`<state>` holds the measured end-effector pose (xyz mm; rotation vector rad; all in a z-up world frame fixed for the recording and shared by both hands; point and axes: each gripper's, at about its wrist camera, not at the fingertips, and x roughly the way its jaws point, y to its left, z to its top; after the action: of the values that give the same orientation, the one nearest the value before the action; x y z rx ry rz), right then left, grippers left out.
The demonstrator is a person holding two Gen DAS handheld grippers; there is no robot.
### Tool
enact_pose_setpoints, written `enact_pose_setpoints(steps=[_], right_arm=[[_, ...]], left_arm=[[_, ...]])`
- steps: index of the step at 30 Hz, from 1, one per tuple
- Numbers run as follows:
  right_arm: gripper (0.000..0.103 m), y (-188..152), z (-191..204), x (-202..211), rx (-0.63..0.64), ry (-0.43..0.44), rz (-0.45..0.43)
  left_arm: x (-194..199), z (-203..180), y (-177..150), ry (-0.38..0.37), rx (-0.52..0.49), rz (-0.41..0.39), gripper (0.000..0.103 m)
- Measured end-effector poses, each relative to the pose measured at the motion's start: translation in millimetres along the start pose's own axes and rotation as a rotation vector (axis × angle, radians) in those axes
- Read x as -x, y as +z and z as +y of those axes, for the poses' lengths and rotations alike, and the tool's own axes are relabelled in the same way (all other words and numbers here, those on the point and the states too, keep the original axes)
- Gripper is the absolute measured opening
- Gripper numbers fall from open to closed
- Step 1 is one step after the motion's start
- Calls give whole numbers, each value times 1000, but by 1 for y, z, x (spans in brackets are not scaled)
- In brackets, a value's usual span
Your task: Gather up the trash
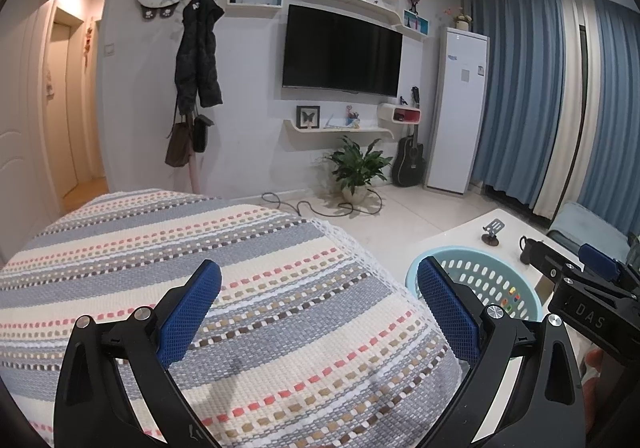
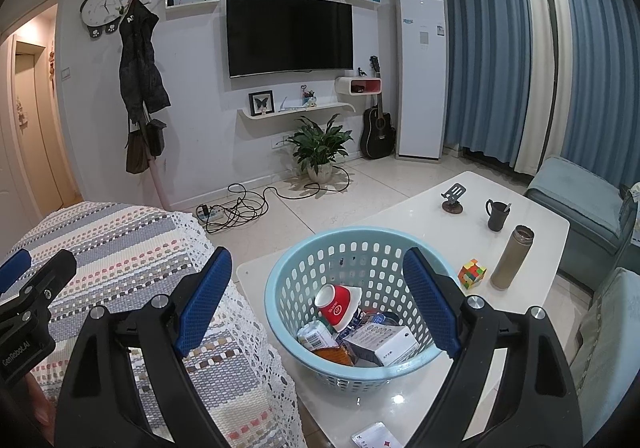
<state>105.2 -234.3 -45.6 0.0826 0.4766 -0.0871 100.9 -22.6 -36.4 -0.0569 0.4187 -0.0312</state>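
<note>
Right gripper: fingers spread wide, nothing between them, held above the near rim of the light blue basket. Left gripper: likewise spread wide and holding nothing, poised over the striped woven cover, with the basket just beyond its right finger.

In the basket, seen between the right gripper's fingers: a red and white paper cup lying tipped on its side, a white box below and to the right of it, a small can to the left, plus some orange and dark wrappers underneath, too jumbled to tell apart.

Basket standing on the white table, close to the corner beside the covered seat. Farther out on the table: a puzzle cube just right of the basket, a tan flask beside the cube, a dark mug behind it, and a small stand near the far edge. At the near edge of the table, a flat packet, partly cut off.
</note>
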Motion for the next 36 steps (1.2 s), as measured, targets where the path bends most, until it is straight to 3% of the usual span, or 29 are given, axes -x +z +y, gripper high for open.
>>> enact_pose_setpoints(steps=[25, 36], right_arm=[[83, -4, -5, 4, -7, 3, 3], [83, -3, -9, 7, -7, 1, 8]], left_arm=[[1, -13, -2, 27, -30, 8, 95], [1, -15, -1, -20, -28, 26, 96]])
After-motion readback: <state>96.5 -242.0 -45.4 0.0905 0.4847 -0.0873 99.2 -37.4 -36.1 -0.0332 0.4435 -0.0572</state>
